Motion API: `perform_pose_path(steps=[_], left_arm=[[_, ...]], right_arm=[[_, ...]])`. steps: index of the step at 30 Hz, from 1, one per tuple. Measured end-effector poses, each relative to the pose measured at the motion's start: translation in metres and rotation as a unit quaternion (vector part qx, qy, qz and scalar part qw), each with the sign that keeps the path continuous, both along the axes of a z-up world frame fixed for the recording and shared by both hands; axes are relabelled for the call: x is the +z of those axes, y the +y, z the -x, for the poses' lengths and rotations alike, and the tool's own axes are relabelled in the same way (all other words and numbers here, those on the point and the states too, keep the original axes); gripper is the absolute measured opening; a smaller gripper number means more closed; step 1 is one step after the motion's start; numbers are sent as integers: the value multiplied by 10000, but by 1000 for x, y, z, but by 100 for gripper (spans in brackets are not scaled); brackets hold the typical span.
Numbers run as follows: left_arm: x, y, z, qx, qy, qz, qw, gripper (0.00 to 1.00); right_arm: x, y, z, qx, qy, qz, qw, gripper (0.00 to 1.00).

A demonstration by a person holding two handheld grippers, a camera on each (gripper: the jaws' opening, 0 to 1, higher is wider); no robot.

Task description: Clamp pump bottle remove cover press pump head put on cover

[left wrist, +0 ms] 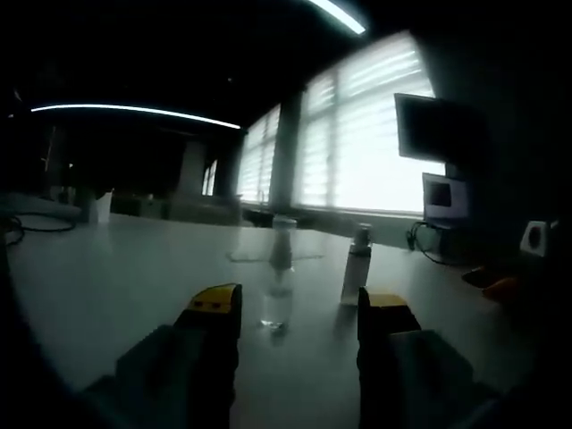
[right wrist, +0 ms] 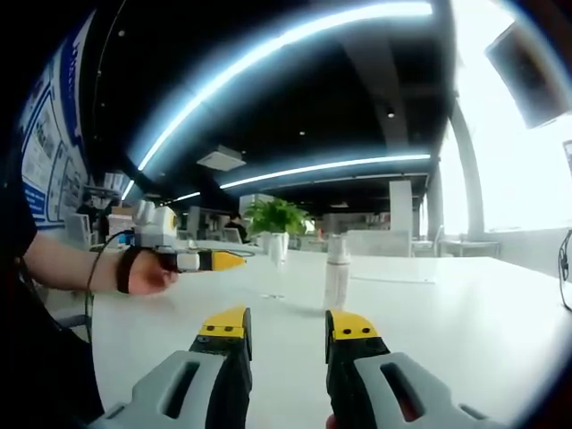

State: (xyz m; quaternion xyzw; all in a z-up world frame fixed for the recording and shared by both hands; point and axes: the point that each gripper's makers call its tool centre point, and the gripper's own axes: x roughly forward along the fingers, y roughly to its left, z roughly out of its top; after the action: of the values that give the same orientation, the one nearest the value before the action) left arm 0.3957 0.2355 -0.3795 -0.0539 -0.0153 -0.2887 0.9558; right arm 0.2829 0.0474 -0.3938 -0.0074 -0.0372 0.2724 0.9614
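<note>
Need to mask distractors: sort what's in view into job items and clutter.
Job: pump bottle with its cover on; left gripper; right gripper, both with jaws open.

Lying about: clear glass; potted plant; wall monitor; cable on the table.

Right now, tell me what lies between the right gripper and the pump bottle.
Bare table. In the right gripper view, nothing sits between the right gripper and the pump bottle.
</note>
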Motion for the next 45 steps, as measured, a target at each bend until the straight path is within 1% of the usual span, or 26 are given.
perform_pose_path(steps=[7,13,16,23,25,30,33,39,43,45], left_arm=[[0,-8,-11,28,-40,-191,9998,43],[-2,-10,-27,94,0,-210,9997,42],[-2,-12,-34,101,-30,-252,9996,42],[-8,-17,-39,151,-6,-331,9993,41],[-8,-14,-42,151,-19,-314,9994,41],[-4,-17,-50,175,-139,-292,9993,41],[-8,-19,-57,167,-109,-360,9992,40],[-11,-21,-64,107,-94,-387,9991,39],[-15,-21,-73,122,-7,-411,9991,38],[-12,-22,-74,108,23,-262,9996,38]], right_arm=[[2,0,1,27,-28,-61,10000,28],[1,0,1,9,-31,-29,10000,28],[1,-1,1,-6,-30,-20,10000,28],[2,-1,0,-15,-47,-9,10000,27],[2,-1,0,-18,-47,-8,10000,27],[1,-1,0,-9,-45,8,10000,27],[1,-1,0,-15,-42,2,10000,27],[1,0,0,-17,-46,15,10000,27],[1,-1,0,-15,-49,-3,10000,27],[1,-1,0,-10,-51,-7,10000,27]])
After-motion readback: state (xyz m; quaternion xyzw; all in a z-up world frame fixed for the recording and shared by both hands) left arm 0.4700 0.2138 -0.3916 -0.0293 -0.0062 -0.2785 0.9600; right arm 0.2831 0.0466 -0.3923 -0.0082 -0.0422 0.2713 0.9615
